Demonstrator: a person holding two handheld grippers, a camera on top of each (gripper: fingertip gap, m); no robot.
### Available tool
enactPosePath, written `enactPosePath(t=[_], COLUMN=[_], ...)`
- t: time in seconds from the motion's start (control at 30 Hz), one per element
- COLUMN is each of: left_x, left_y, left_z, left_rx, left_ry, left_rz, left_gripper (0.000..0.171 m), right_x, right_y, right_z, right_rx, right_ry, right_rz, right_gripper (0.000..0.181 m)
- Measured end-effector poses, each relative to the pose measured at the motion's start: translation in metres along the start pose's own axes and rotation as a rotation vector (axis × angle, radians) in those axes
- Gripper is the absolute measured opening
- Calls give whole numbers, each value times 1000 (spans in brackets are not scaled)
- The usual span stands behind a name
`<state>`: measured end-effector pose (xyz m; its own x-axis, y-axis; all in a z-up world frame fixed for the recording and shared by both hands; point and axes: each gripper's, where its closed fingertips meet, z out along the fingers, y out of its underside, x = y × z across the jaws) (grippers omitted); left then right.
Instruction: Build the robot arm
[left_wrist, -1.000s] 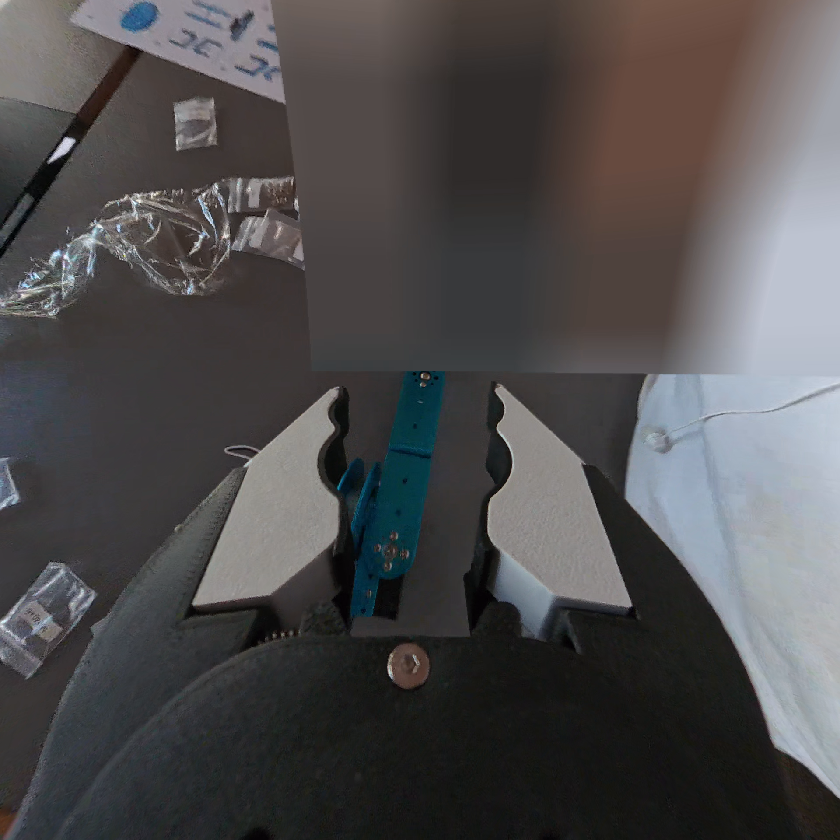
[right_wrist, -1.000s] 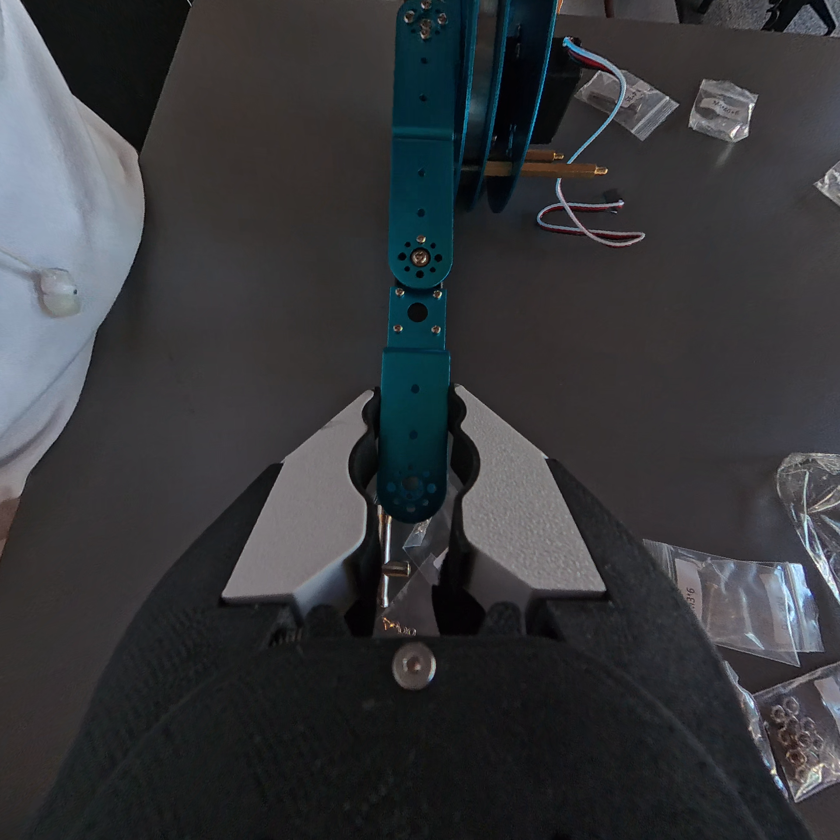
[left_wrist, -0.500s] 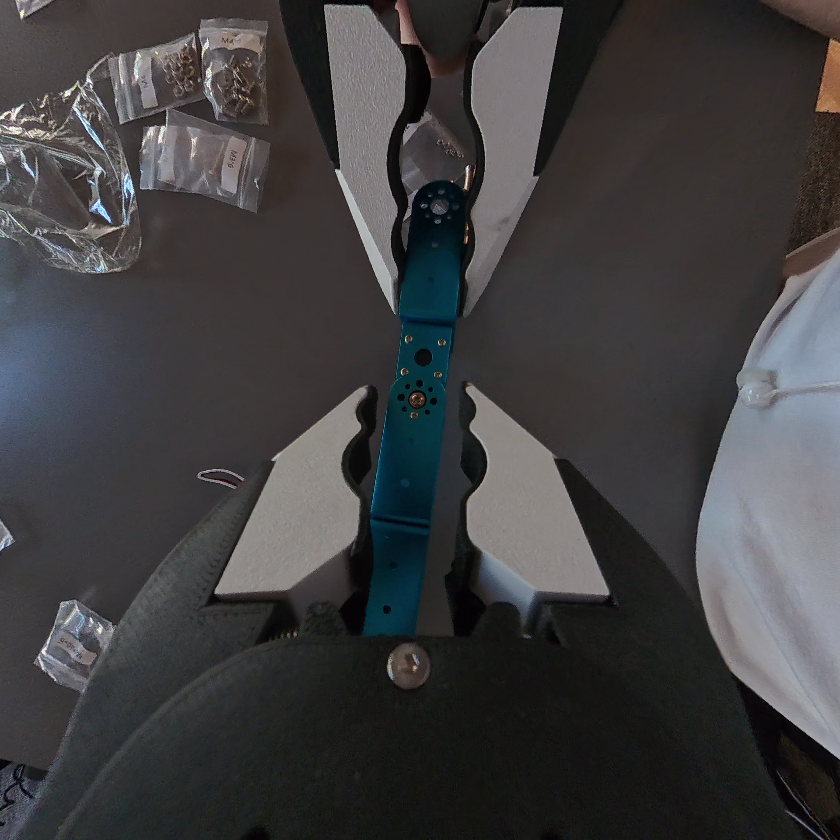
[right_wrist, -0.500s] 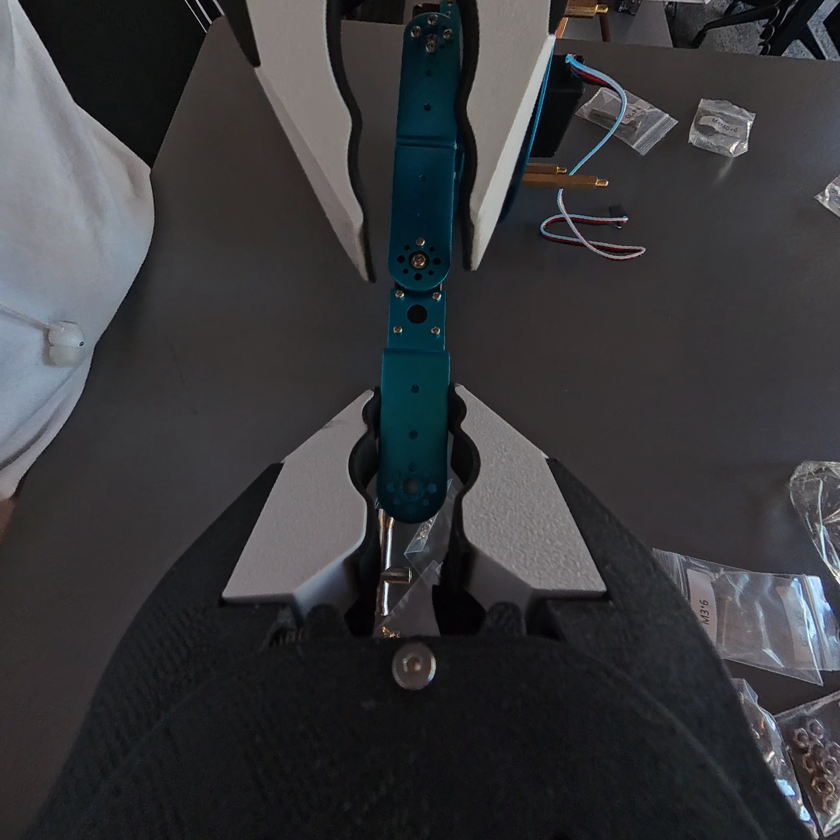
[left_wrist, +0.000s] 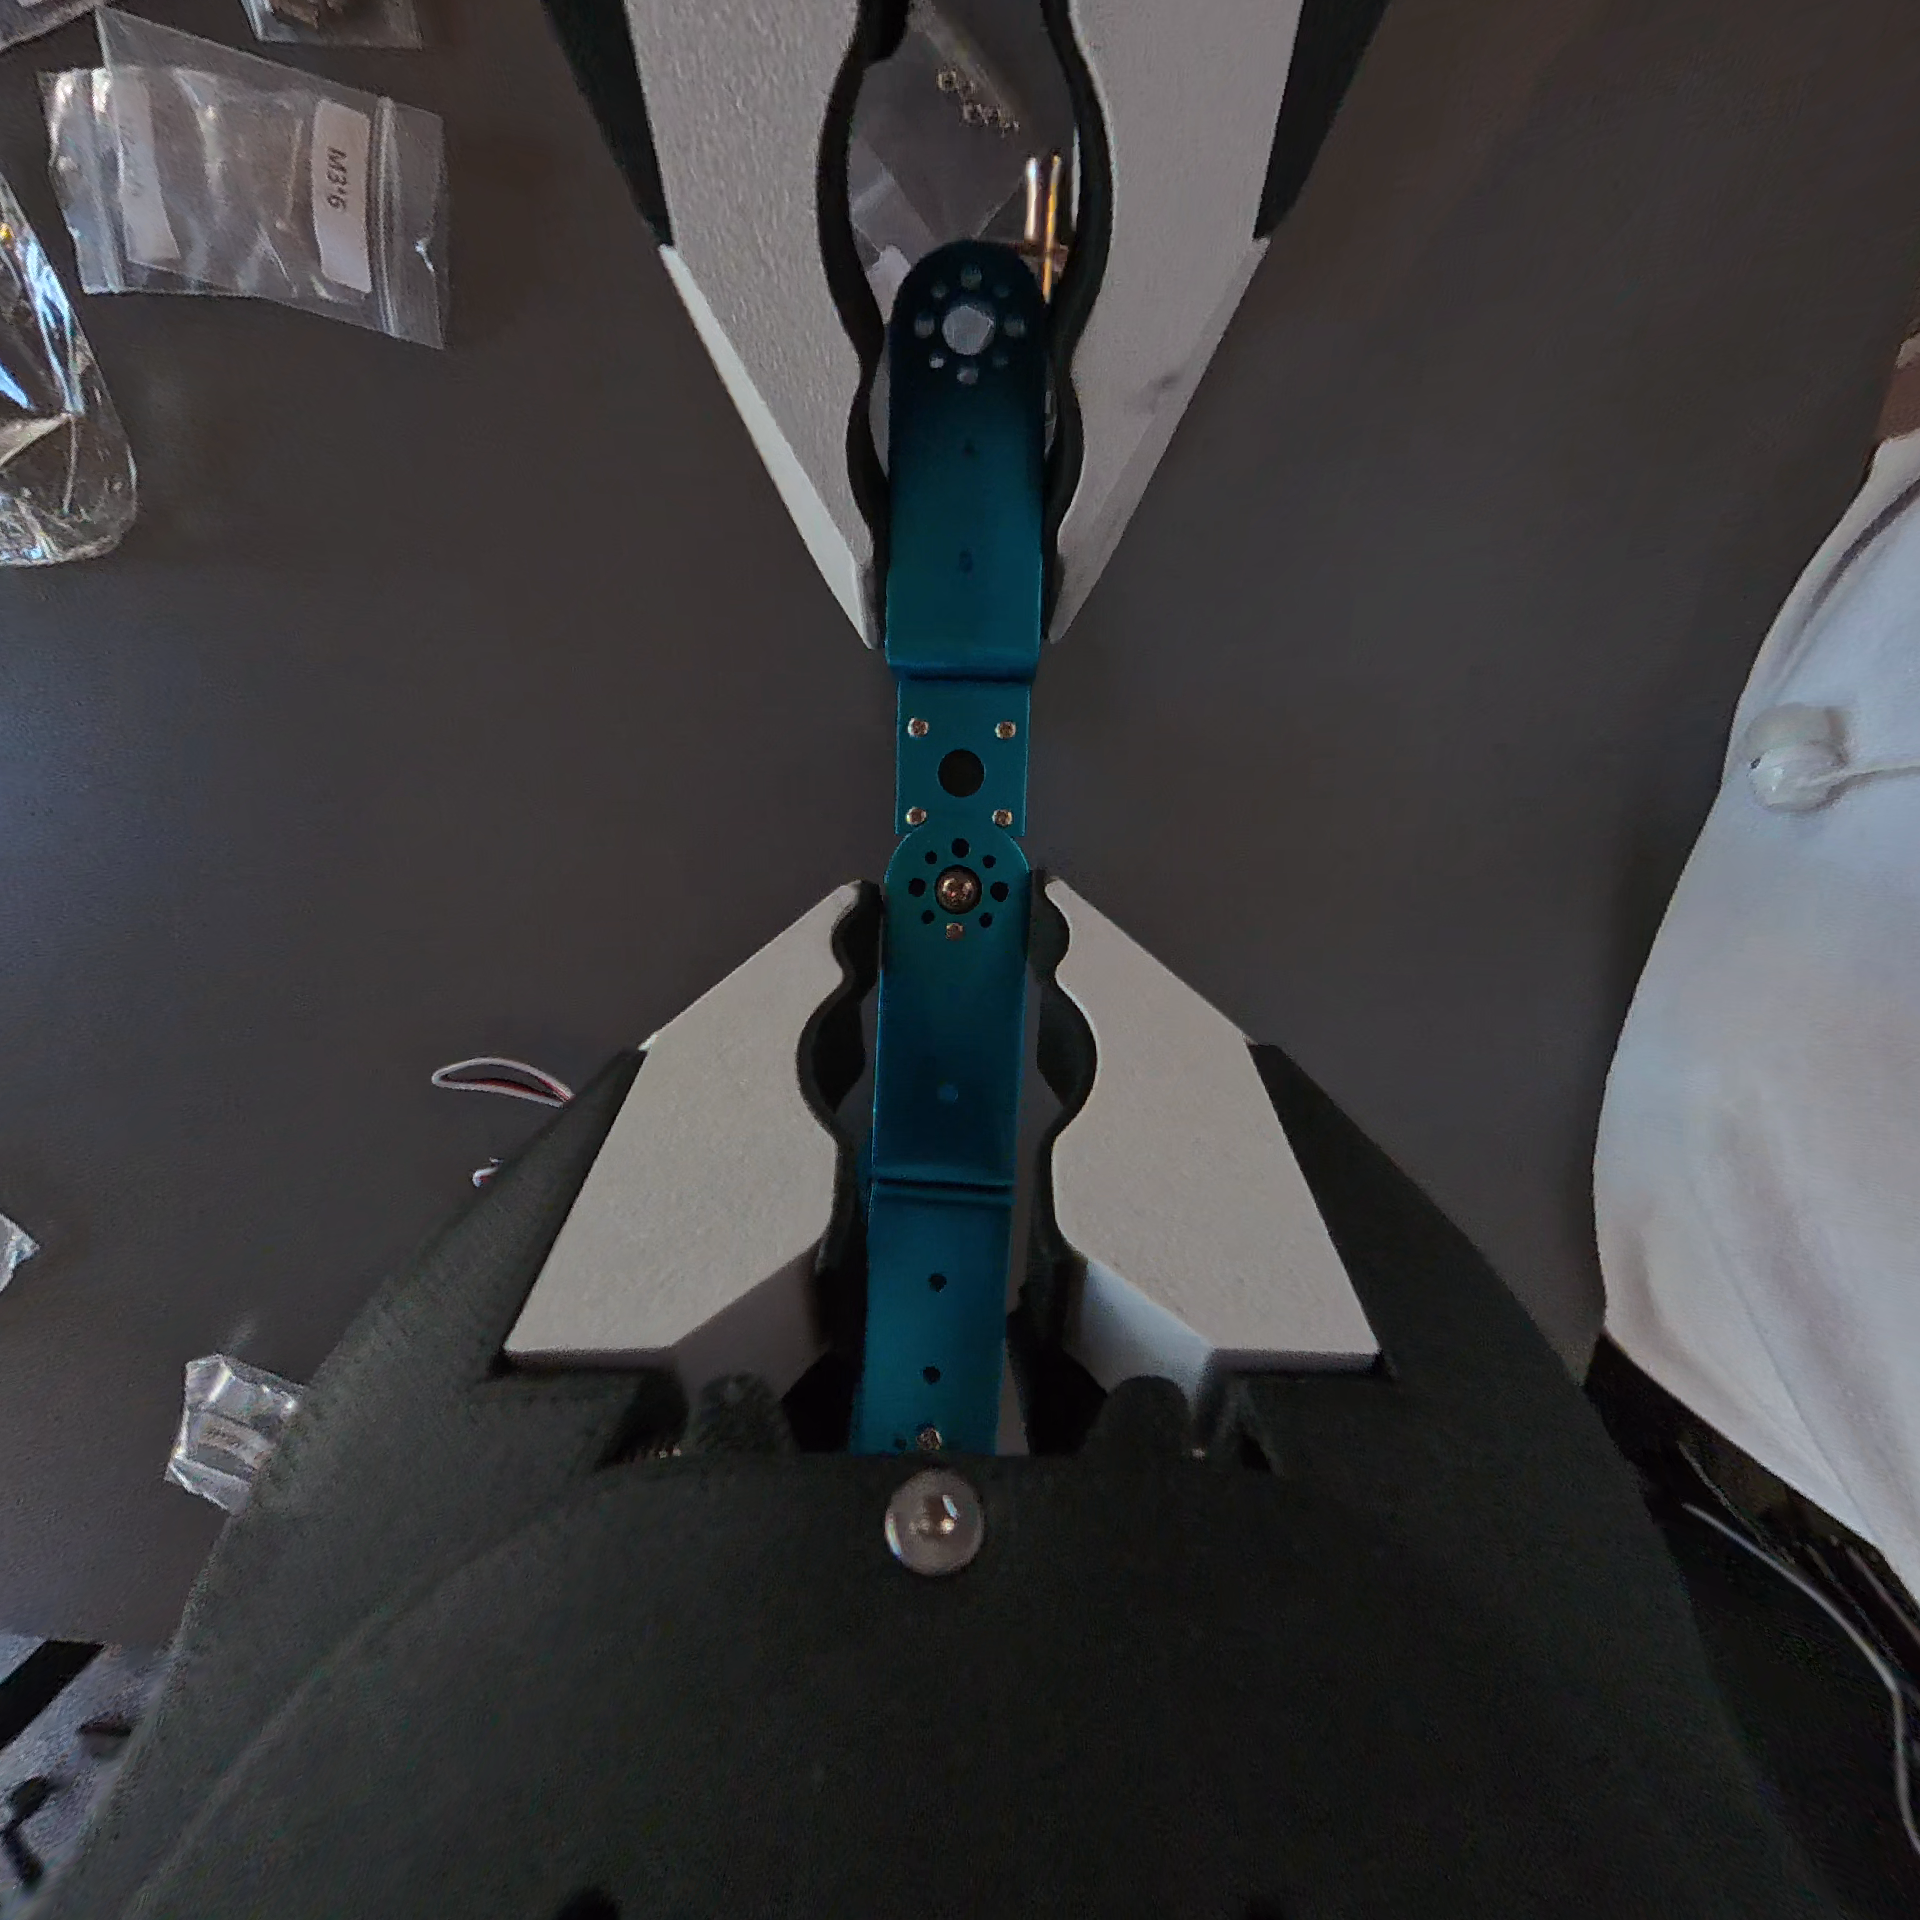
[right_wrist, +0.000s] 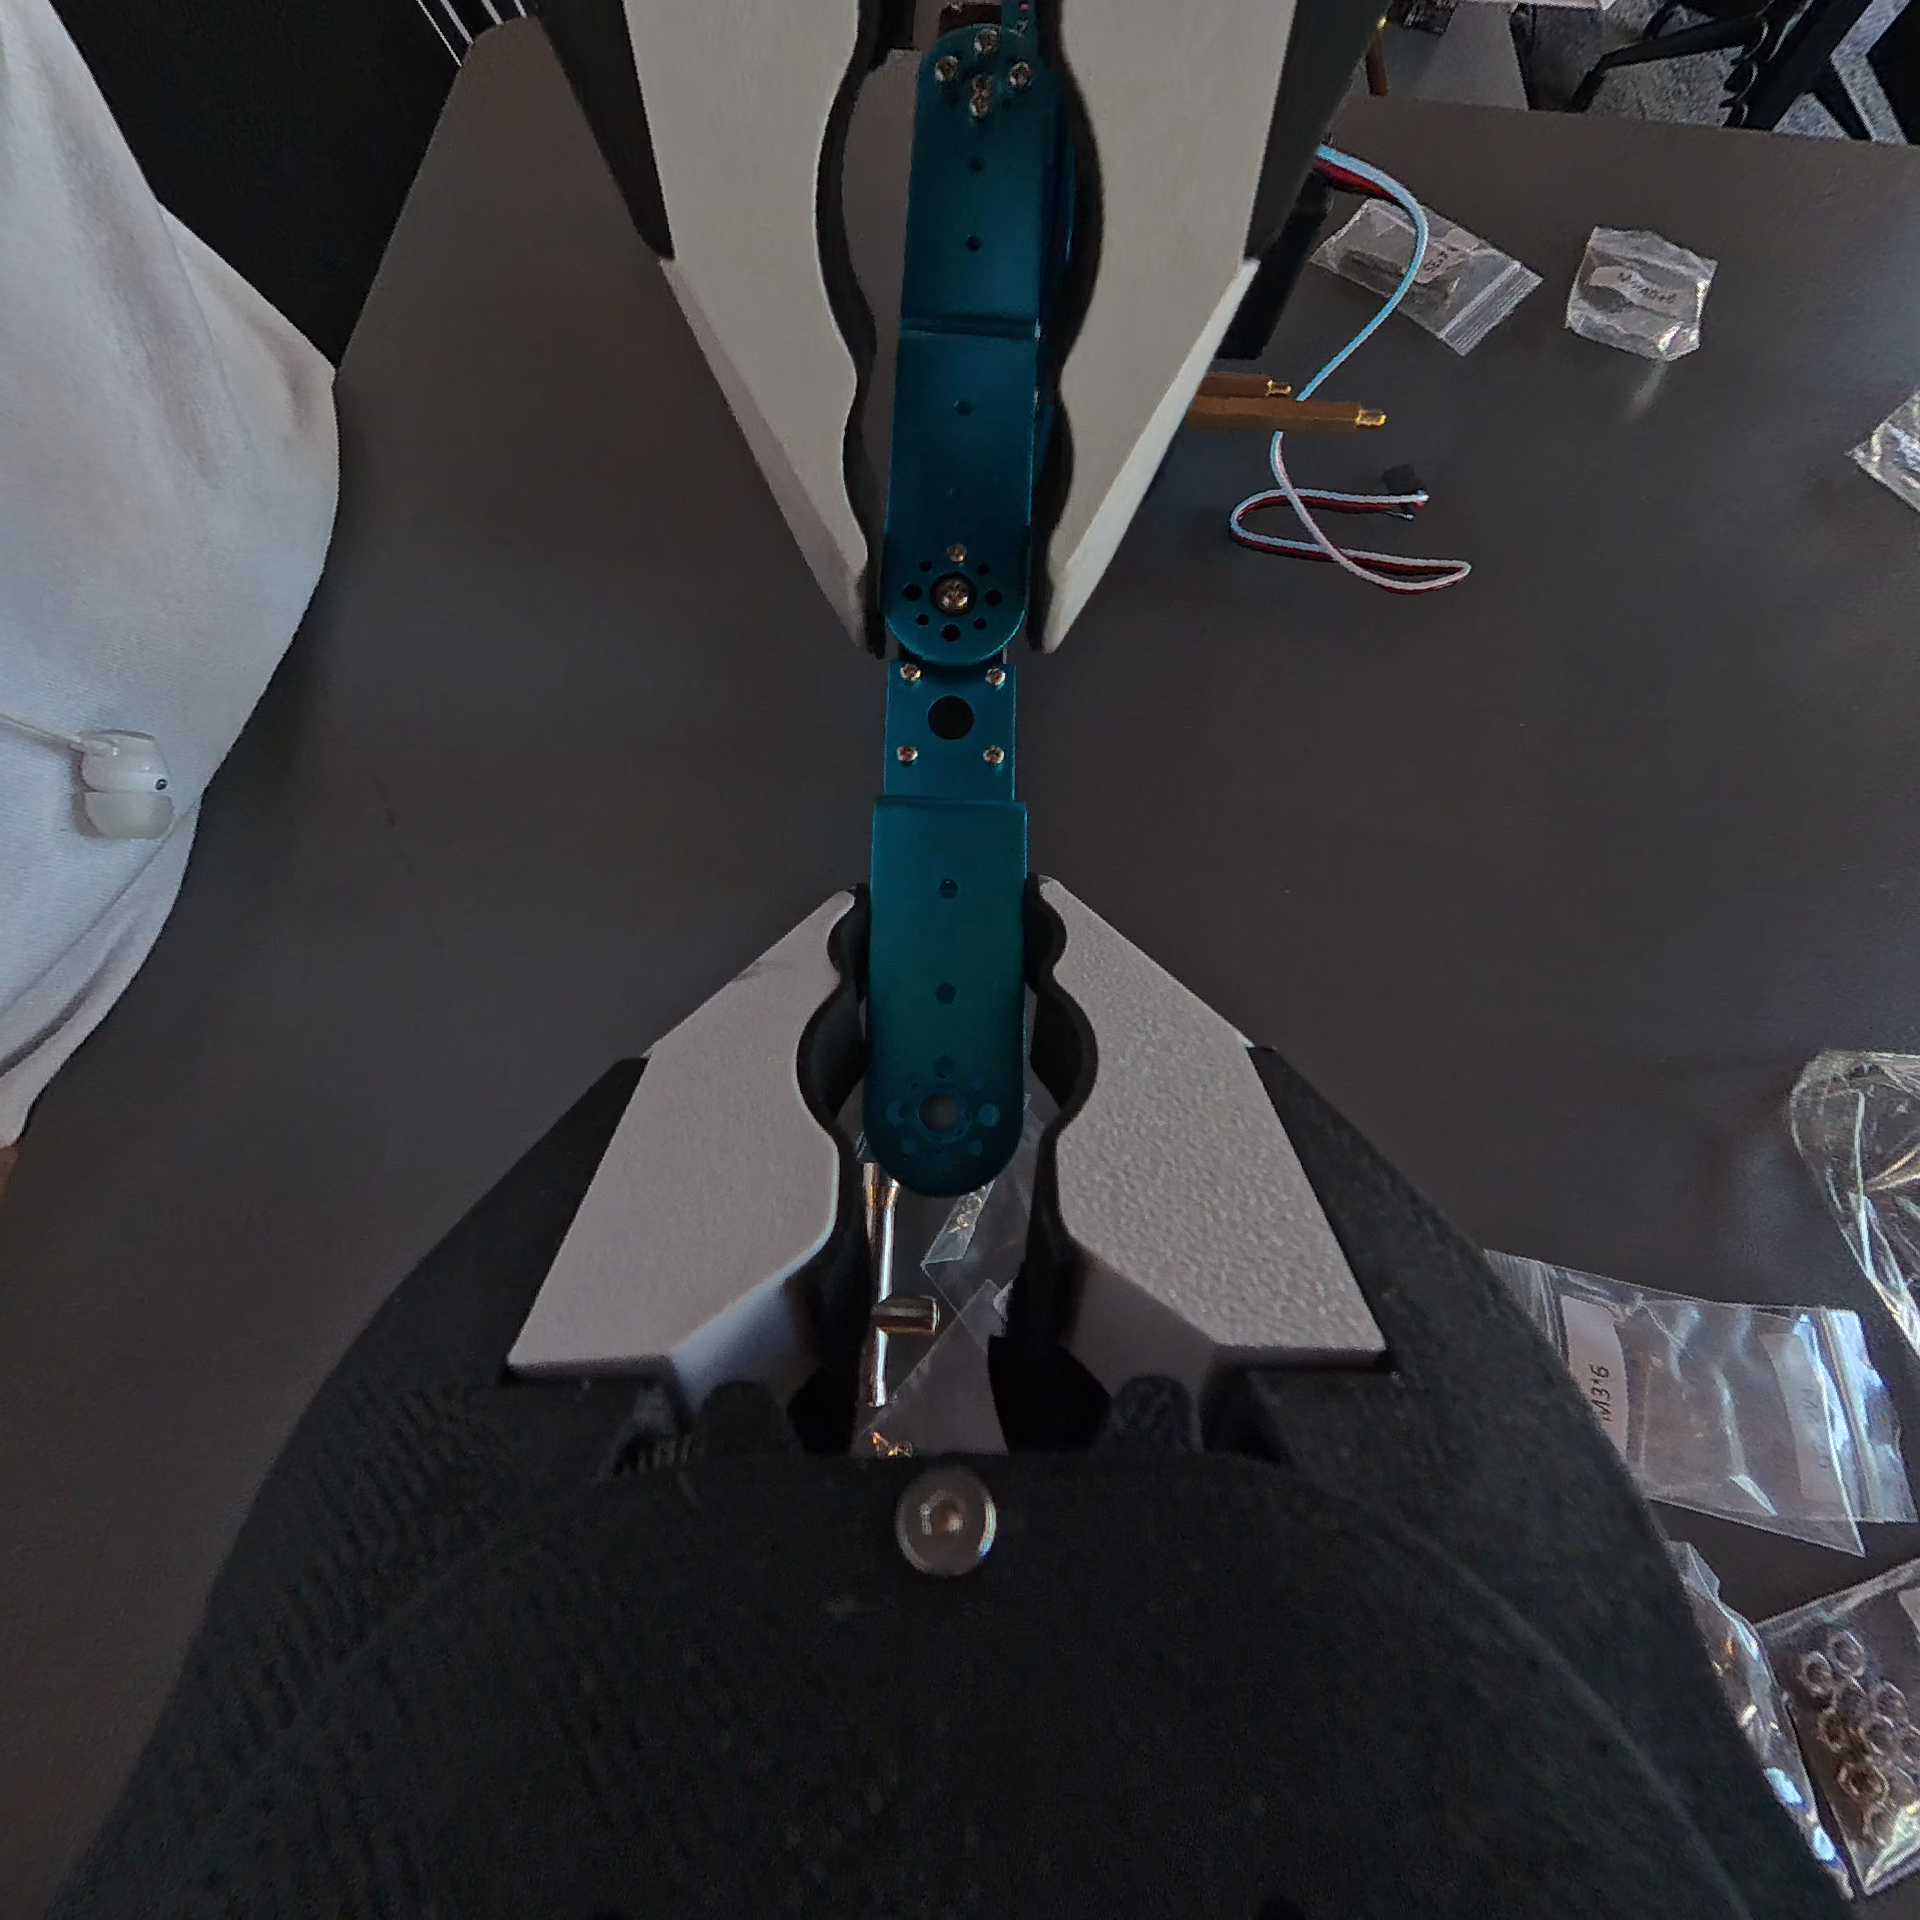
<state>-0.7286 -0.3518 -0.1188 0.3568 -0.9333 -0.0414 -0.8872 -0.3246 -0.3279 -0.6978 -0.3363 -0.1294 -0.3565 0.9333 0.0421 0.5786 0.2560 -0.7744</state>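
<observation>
A blue metal bracket arm (left_wrist: 961, 769) made of jointed, screwed segments hangs between my two grippers above a dark grey table (left_wrist: 416, 779). My left gripper (left_wrist: 956, 899) is shut on one end segment. My right gripper (right_wrist: 945, 894) is shut on the opposite end segment of the arm (right_wrist: 948, 717). Each gripper also shows at the top of the other's view, the right one in the left wrist view (left_wrist: 961, 634) and the left one in the right wrist view (right_wrist: 951, 634). A clear plastic bag with a metal pin (right_wrist: 935, 1278) sits between the right fingers, behind the bracket.
Zip bags of small hardware lie on the table (left_wrist: 249, 197) (right_wrist: 1704, 1392), one with nuts (right_wrist: 1860, 1725). A red, white and blue wire (right_wrist: 1340, 520) and brass standoffs (right_wrist: 1288, 410) lie farther off. Crumpled plastic (right_wrist: 1870, 1174) lies at the right edge. A person in white (left_wrist: 1766, 1039) stands beside the table. About 5 centimeters separates my left fingertips from my right.
My left gripper swung round to face the right one, slid along the blue arm and closed on its segment. The right gripper kept its grip and barely moved.
</observation>
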Motion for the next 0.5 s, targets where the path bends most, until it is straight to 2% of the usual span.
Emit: enactPosePath(t=[0.3,0.5], left_x=[5,3], left_y=[2,1], left_z=[-1,0], left_rx=[-13,-10], left_ry=[3,-2], left_rz=[57,30], left_gripper=[27,27], right_x=[-1,0], right_y=[-3,-1], right_z=[1,1], right_rx=[3,-4], right_ry=[-2,6], right_rz=[3,4], right_gripper=[28,27])
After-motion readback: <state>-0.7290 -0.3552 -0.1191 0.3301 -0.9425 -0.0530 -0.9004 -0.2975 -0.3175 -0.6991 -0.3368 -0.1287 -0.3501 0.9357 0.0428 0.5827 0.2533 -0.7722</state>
